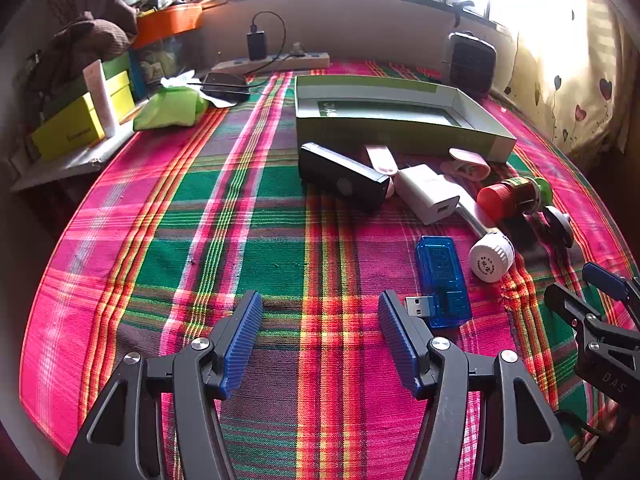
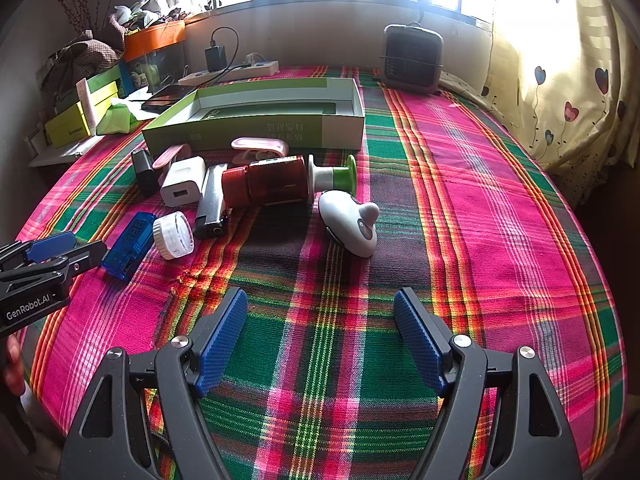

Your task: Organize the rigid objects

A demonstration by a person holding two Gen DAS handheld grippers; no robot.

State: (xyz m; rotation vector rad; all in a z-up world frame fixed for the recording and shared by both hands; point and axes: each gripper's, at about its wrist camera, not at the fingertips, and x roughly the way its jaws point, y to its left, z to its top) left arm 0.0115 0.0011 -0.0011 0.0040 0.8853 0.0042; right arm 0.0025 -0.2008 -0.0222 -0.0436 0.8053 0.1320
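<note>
From the left wrist, the left gripper [image 1: 320, 336] hangs wide and empty over the plaid cloth [image 1: 248, 248], with the blue USB stick [image 1: 442, 282] just beside its right finger and the green box [image 1: 400, 128] well ahead. From the right wrist, the right gripper [image 2: 320, 336] is also spread wide, holding nothing; the red bottle [image 2: 266, 182] and white mouse [image 2: 350, 222] lie ahead, the box [image 2: 256, 130] behind them.
</note>
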